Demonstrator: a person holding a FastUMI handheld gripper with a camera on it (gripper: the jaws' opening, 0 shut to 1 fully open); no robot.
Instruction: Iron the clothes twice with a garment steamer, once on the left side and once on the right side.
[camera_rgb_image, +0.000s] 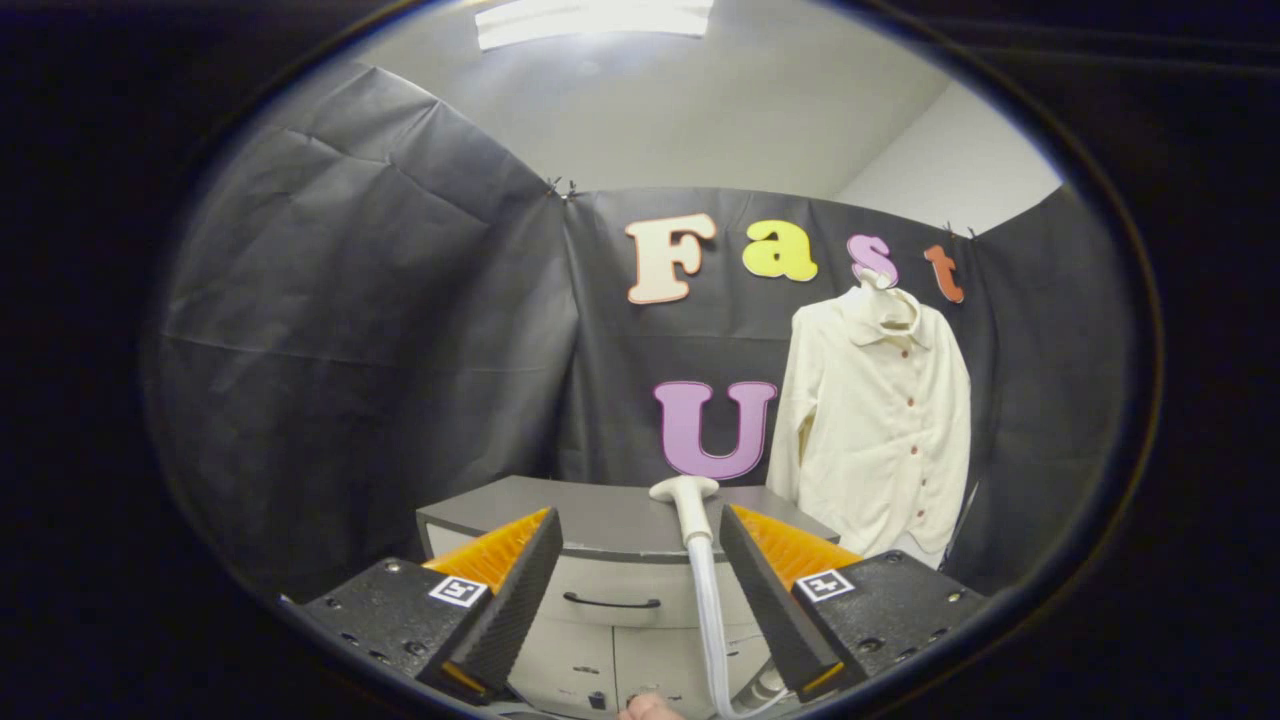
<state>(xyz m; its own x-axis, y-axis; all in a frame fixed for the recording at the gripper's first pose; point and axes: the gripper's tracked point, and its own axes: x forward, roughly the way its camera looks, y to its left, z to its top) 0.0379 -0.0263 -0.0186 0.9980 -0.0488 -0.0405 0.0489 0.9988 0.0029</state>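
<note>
Matt cream cloth shirt (880, 420) – glossy white plastic steamer (690, 505) (smooth hose), finely ribbed black fingers (520, 600).

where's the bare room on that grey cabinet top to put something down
The grey cabinet top is bare from its left corner across to the steamer head. It gets crowded to the right, where the steamer hose runs down and the shirt hangs close behind. The open gripper holds nothing.

Place: staged recording booth in an office-like room | Evidence: black cloth walls (380, 300) clipped up; grey cabinet (600, 540); cream shirt (880, 420) hung; white ceiling, strip light (590, 18)
</note>
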